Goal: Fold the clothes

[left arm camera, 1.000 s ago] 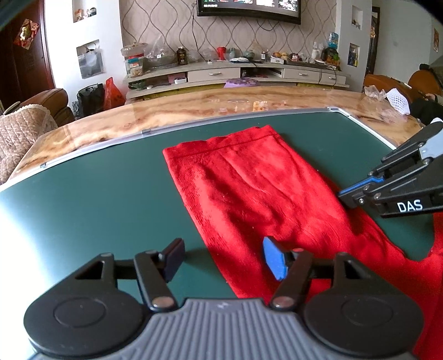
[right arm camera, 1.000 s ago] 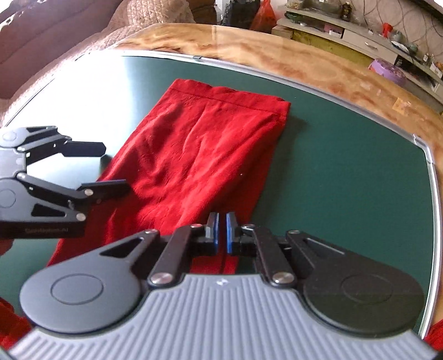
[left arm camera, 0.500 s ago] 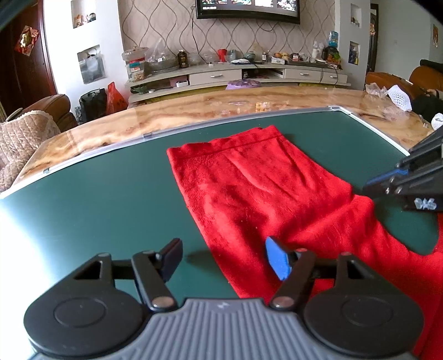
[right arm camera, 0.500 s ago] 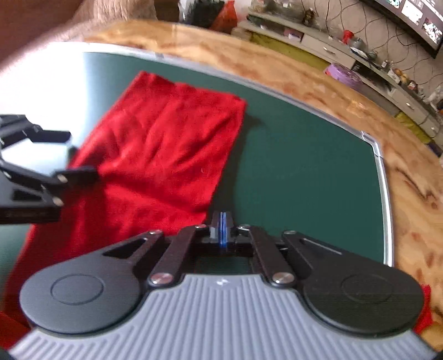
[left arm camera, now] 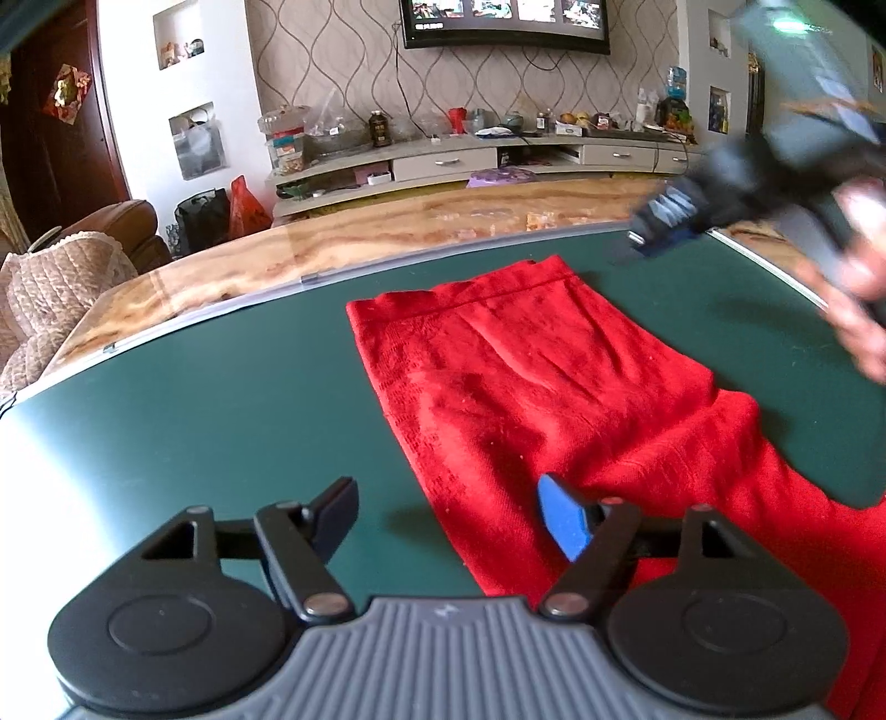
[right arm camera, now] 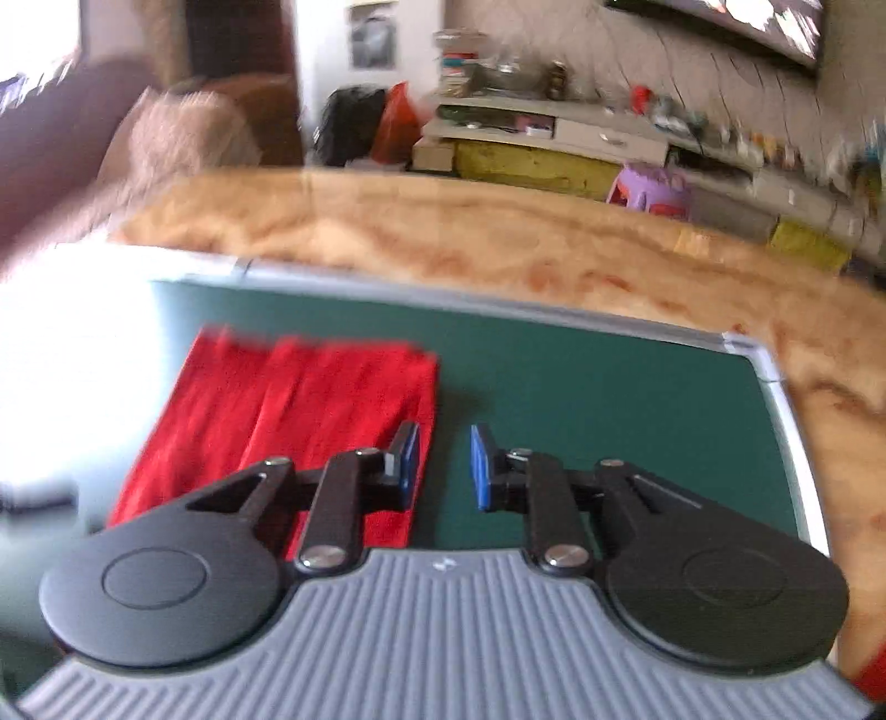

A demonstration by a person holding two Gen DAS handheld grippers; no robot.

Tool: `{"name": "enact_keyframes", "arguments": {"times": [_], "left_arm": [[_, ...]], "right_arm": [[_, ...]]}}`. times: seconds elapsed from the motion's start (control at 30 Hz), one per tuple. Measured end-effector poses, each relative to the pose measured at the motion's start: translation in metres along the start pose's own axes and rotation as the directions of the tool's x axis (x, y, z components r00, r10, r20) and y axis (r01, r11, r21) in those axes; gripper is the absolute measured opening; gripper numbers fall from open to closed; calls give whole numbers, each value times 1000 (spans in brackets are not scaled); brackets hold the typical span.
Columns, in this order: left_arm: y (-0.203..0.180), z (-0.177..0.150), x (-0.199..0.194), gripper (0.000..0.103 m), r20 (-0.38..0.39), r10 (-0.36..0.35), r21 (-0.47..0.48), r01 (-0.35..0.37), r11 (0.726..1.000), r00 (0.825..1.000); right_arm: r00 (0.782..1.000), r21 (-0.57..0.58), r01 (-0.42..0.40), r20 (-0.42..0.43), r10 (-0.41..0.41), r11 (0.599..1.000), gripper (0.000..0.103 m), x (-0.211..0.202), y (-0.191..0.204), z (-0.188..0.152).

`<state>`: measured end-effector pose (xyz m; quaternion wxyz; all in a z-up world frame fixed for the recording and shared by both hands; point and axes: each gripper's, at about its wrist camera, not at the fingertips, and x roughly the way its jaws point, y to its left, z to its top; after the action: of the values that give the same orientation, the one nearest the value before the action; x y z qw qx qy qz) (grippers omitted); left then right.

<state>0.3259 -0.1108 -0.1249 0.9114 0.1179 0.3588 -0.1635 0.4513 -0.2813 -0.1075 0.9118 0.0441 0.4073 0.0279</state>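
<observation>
Right gripper raised, jaws opening, empty | left gripper low, wide

This was a home living room. A TV hung on patterned wallpaper above a long low cabinet cluttered with jars and bottles. A brown armchair with a quilted cover stood left, behind a wooden table.

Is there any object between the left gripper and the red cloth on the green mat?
Nothing visible blocks it. The left gripper hovers with open jaws straddling the near left edge of the red cloth, which lies flat on the green mat. The right gripper is off beyond the cloth's far corner, holding nothing.
</observation>
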Motion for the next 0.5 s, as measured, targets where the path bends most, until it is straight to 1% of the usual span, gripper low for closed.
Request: {"name": "enact_keyframes", "arguments": {"times": [0.1,0.17,0.27,0.37,0.4,0.43,0.47,0.5], "left_arm": [[-1,0,0,77,3,4,4,-4,1000,1000],[-1,-1,-1,77,5,3,0,-3,1000,1000],[-1,-2,-2,77,8,2,-6,-2,1000,1000],[-1,-3,-3,77,11,1,-12,-1,1000,1000],[-1,-3,-3,77,12,1,-14,-1,1000,1000],[-1,-3,-3,77,13,0,-16,0,1000,1000],[-1,-4,-3,77,14,0,-18,0,1000,1000],[-1,-4,-4,77,15,0,-20,1,1000,1000]], "right_arm": [[997,133,-76,1,76,988,24,27,-25,25],[993,174,-113,-16,117,978,24,38,-34,32],[991,150,-115,-56,125,982,24,49,-32,35],[989,117,-122,-73,131,986,24,53,-24,33],[991,104,-109,-71,117,989,20,53,-21,33],[993,87,-95,-61,101,992,13,51,-17,34],[994,72,-91,-57,95,993,2,49,-14,35],[994,59,-92,-56,95,994,2,48,-11,37]]}}
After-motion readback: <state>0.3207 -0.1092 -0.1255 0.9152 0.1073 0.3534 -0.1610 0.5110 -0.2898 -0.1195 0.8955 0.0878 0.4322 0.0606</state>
